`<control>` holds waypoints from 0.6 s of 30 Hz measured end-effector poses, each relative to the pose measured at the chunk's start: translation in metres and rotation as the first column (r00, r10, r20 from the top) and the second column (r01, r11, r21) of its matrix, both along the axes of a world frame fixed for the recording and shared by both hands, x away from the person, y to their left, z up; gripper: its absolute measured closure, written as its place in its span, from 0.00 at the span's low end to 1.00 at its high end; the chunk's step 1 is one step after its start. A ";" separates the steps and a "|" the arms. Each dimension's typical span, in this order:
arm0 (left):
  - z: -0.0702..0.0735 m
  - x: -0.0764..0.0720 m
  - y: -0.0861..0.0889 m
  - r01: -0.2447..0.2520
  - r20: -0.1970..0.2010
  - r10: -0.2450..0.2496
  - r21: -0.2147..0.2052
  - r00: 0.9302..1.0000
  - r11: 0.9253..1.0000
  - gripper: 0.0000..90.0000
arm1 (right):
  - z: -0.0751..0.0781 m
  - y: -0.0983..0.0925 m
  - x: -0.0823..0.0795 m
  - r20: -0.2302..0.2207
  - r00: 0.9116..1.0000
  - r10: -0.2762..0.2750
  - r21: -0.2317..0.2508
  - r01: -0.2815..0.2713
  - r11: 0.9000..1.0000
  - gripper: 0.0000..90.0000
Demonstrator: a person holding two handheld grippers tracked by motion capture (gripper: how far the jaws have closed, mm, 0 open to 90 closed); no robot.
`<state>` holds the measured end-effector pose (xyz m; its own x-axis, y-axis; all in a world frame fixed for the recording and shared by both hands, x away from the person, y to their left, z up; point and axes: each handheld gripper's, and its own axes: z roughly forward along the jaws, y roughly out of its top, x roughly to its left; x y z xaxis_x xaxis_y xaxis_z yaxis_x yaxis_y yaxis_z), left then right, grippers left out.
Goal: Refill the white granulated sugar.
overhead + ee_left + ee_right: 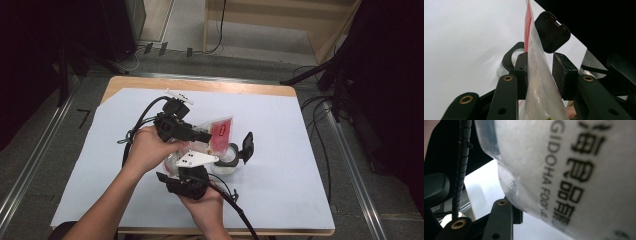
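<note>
White-covered wooden table [280, 150], grey floor [45, 150], cables [320, 130]

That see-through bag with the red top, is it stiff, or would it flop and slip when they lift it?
Probably floppy: the bag bends and creases between the left gripper. Its glossy film looks slippery. The fine grains inside would likely shift and sag toward the jar.
</note>
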<state>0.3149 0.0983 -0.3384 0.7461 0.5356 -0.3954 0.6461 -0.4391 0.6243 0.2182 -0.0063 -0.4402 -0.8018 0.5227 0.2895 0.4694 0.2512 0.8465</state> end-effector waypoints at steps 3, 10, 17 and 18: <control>0.000 0.000 0.000 0.000 -0.002 0.000 -0.001 1.000 1.000 0.74 | 0.000 0.000 0.000 -0.003 1.000 -0.003 0.001 0.003 1.000 0.70; 0.000 0.000 0.000 -0.007 0.003 0.007 -0.010 1.000 1.000 0.74 | 0.001 0.000 0.001 -0.015 1.000 -0.007 0.012 0.008 1.000 0.71; 0.001 -0.001 -0.001 -0.006 0.010 0.006 -0.006 1.000 1.000 0.73 | 0.002 -0.001 0.001 -0.025 1.000 -0.012 0.029 0.013 0.999 0.71; 0.001 -0.001 -0.001 -0.005 0.010 0.005 -0.004 1.000 1.000 0.73 | 0.002 -0.001 0.001 -0.026 1.000 -0.012 0.030 0.013 0.999 0.71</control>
<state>0.3138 0.0973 -0.3371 0.7474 0.5381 -0.3897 0.6418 -0.4333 0.6327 0.2193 -0.0073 -0.4385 -0.7873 0.5235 0.3257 0.4939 0.2195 0.8413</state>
